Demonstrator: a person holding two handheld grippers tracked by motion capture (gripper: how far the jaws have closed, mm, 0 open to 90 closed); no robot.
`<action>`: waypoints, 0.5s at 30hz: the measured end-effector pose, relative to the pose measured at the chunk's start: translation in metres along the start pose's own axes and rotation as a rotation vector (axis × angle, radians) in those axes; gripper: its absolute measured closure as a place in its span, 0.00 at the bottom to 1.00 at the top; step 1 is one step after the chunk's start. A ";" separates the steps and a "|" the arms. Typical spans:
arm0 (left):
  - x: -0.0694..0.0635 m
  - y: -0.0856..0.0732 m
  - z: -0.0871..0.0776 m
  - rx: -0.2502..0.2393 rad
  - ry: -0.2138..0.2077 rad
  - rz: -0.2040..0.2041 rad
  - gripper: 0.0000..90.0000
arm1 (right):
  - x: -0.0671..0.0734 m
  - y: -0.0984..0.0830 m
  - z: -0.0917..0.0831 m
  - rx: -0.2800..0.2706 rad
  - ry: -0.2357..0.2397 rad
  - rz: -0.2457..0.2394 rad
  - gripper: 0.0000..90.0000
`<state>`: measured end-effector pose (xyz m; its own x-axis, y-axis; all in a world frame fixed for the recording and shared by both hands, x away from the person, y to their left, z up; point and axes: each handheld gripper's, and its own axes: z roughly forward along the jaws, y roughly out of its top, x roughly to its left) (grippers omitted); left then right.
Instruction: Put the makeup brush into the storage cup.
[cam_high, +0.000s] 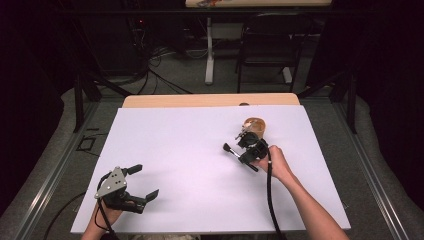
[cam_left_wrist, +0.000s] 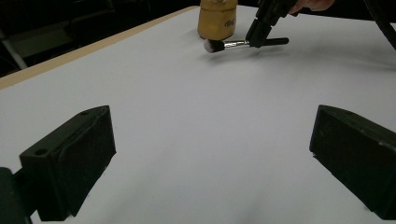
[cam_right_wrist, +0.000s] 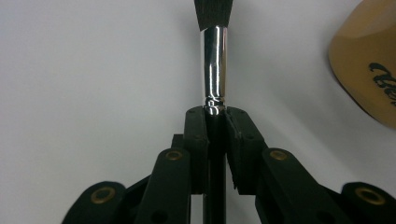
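Note:
A makeup brush (cam_high: 230, 150) with a black handle, a silver ferrule (cam_right_wrist: 213, 65) and dark bristles lies level, just above the white board (cam_high: 190, 145). My right gripper (cam_high: 244, 158) is shut on its handle just behind the ferrule; the same grip shows as the right gripper (cam_right_wrist: 215, 116) in its own view. A tan cup (cam_high: 255, 125) with dark lettering stands close beyond it on the board. The left gripper view has the cup (cam_left_wrist: 217, 18), the brush (cam_left_wrist: 229, 44) and the right gripper (cam_left_wrist: 259, 33) at its top. My left gripper (cam_high: 146, 181) rests low at the near left, open, nothing between its jaws.
The board covers most of a wooden table whose far edge (cam_high: 210, 100) shows behind it. A dark folding chair (cam_high: 270, 45), a white table leg (cam_high: 209, 55) and floor cables (cam_high: 155, 65) lie beyond. Metal rails run along both sides of the table.

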<state>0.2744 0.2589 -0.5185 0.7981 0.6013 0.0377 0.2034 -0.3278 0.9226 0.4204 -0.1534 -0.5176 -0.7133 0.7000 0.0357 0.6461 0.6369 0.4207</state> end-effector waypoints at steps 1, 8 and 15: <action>0.000 0.000 0.000 0.000 0.000 -0.002 0.00 | 0.000 0.000 -0.001 0.003 0.003 0.008 0.88; 0.000 0.000 0.000 0.001 0.001 -0.001 0.00 | -0.006 -0.004 -0.006 -0.053 0.020 0.039 0.88; 0.000 0.000 0.000 0.002 0.002 0.000 0.00 | -0.008 -0.009 -0.013 -0.085 0.038 0.049 0.88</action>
<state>0.2741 0.2591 -0.5184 0.7968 0.6030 0.0385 0.2045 -0.3291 0.9219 0.4168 -0.1689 -0.5097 -0.6926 0.7155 0.0920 0.6561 0.5717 0.4927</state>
